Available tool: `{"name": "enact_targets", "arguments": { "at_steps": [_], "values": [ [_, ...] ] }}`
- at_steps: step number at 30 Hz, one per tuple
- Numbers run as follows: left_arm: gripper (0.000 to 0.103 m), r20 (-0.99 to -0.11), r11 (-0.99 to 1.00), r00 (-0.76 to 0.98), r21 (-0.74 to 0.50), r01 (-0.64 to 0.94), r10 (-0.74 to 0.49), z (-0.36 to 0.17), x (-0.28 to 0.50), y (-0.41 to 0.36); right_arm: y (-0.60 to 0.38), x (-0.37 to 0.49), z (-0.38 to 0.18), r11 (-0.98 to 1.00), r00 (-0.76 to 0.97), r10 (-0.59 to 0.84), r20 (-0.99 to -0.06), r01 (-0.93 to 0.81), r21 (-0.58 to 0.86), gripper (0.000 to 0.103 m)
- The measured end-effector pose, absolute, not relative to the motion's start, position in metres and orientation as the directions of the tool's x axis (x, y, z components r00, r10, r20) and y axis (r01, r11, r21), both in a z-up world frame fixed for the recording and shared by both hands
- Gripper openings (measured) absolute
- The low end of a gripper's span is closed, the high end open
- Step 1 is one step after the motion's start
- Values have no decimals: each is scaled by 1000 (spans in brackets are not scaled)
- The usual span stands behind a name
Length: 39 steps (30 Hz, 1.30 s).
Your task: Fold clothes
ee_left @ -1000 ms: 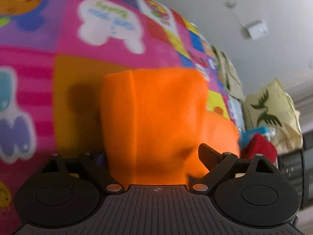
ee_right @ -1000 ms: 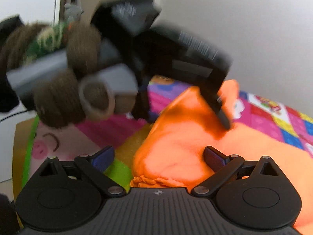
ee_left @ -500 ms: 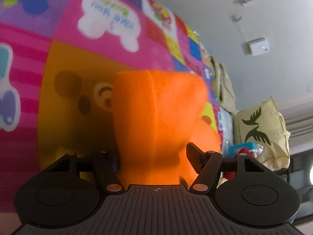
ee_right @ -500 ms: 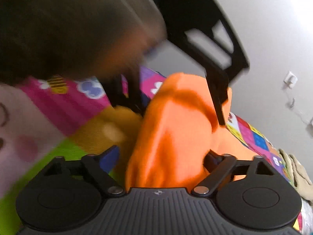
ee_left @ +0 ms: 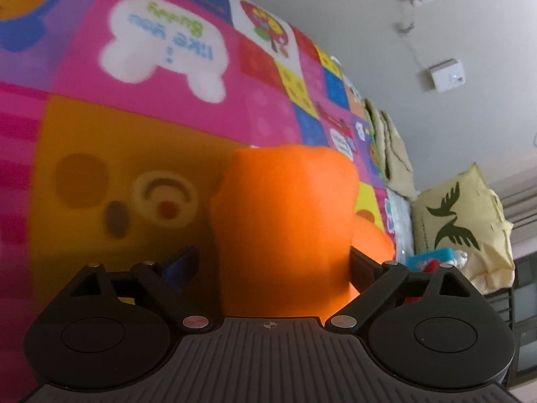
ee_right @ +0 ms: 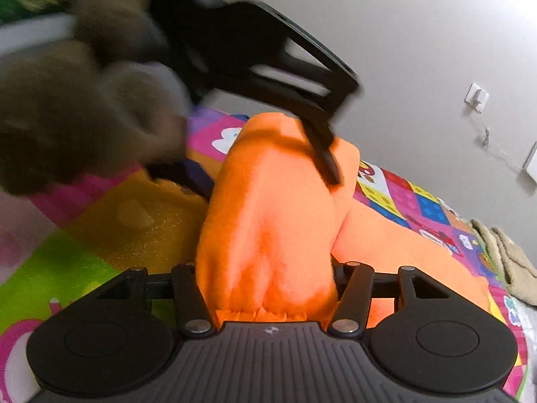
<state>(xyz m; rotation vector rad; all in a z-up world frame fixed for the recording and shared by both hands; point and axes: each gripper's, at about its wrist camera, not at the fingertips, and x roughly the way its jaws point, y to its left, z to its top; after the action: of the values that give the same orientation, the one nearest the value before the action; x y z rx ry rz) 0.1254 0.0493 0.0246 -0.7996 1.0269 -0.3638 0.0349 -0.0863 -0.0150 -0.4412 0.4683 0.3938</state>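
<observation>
Each camera sits just behind its own fingers and looks forward along them, very close to the orange cloth (ee_left: 282, 215). The left view faces across the mat (ee_left: 174, 107) toward a wall with bags (tilted steeply). The right view looks the other way at the left hand-held gripper (ee_right: 268, 174). Both share cloth, mat and wall.

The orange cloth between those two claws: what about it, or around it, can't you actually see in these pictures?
- Orange cloth: its garment type is unclear in both views; it is bunched up and fills the frame.
- Right gripper fingertips: hidden in the right wrist view, buried in the fabric.
- Person's hand: motion-blurred in the right wrist view.
- Play mat lettering: blurred in the left wrist view.
</observation>
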Motion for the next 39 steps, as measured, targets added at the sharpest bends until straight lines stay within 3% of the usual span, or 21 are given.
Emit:
{"name": "enact_targets", "arguments": {
  "at_steps": [2, 4, 7, 10, 13, 17, 21, 23, 25, 28, 30, 31, 39],
  "values": [
    [81, -621, 709, 503, -705, -25, -601, 48, 131, 27, -108, 38, -6, 866, 805, 303, -510, -456, -206, 49],
    [81, -608, 734, 513, -676, 66, -606, 73, 134, 1, -151, 48, 8, 904, 782, 371, -502, -427, 2, 48],
    [94, -554, 720, 506, -657, 222, -661, 105, 139, -39, -219, 62, 26, 880, 753, 468, -462, -352, 319, 47],
    [95, -484, 665, 481, -662, 345, -731, 121, 145, -74, -303, 71, 18, 775, 756, 520, -398, -222, 591, 47],
    [96, -477, 666, 483, -642, 379, -734, 117, 153, -103, -371, 70, 2, 681, 798, 485, -359, -87, 727, 47],
    [96, -553, 712, 451, -590, 381, -700, 89, 163, -144, -395, 69, -27, 539, 848, 459, -265, -29, 842, 48],
    [96, -586, 703, 393, -627, 335, -709, 65, 176, -160, -418, 80, 12, 598, 903, 299, -309, 75, 798, 49],
    [97, -594, 702, 379, -636, 320, -710, 57, 183, -168, -431, 87, 14, 670, 910, 186, -370, 159, 726, 71],
    [97, -594, 699, 372, -640, 319, -713, 54, 192, -177, -439, 91, 16, 726, 904, 94, -417, 225, 650, 81],
    [97, -585, 683, 353, -648, 338, -730, 52, 203, -193, -450, 85, 28, 801, 913, -46, -405, 276, 532, 85],
    [98, -578, 671, 341, -656, 346, -741, 48, 207, -204, -459, 89, 24, 862, 905, -119, -409, 299, 409, 97],
    [98, -575, 665, 335, -660, 350, -747, 46, 209, -210, -467, 106, 14, 889, 897, -118, -426, 287, 357, 103],
    [98, -536, 612, 303, -738, 284, -788, 14, 246, -248, -488, 166, -8, 898, 839, 223, -496, 21, 440, 103]
  ]
}}
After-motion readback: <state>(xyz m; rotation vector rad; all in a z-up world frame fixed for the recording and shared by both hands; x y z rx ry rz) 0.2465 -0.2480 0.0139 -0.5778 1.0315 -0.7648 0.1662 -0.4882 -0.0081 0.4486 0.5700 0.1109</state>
